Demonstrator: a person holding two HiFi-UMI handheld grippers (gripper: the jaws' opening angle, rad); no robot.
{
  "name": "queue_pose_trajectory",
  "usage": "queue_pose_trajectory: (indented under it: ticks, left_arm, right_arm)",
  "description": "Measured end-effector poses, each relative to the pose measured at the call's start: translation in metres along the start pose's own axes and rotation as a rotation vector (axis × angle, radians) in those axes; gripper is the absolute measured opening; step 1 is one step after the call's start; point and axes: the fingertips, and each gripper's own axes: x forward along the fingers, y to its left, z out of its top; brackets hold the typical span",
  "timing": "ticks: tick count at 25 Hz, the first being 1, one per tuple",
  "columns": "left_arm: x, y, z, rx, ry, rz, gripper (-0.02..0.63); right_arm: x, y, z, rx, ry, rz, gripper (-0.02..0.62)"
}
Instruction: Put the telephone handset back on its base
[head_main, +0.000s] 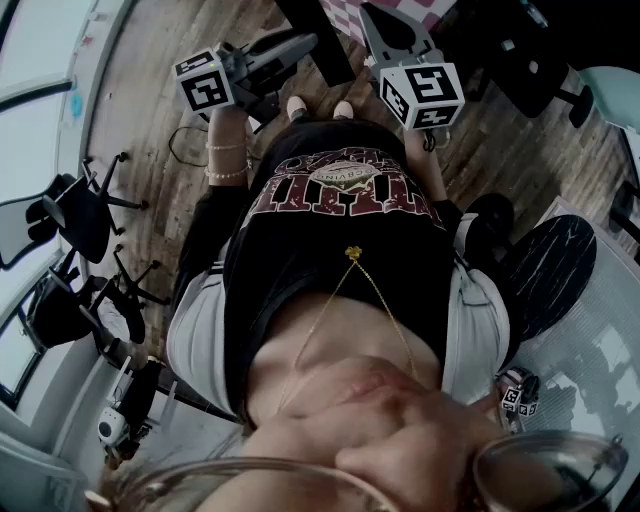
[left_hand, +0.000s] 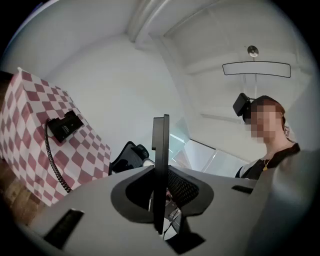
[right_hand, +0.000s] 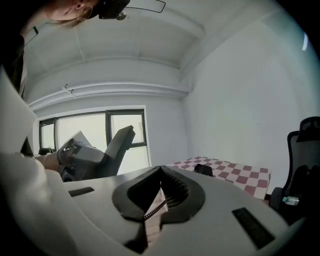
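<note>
Left gripper (left_hand: 160, 118) and right gripper (right_hand: 161, 168) closed and empty, telephone (left_hand: 65, 125) well apart from both on checked table (left_hand: 30, 142)

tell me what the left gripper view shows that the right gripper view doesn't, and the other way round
Only the left gripper view: the coiled cord hanging from the black phone piece over the edge of the checkered table, and the person's necklace.
Only the right gripper view: the left gripper, held in a hand, and a black office chair at the right edge.
Both: the checkered table with the black phone piece lying on it.
</note>
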Motion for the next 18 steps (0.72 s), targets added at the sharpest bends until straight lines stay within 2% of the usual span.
queue_pose_trajectory:
  ticks: [18]
  left_arm:
    - [-0.0014, 0.007, -0.0005, -0.003, -0.039, 0.04, 0.08]
  right_arm:
    - [0.0074, -0.0003, -0.0011, 0.023, -0.003, 0.065, 0.021]
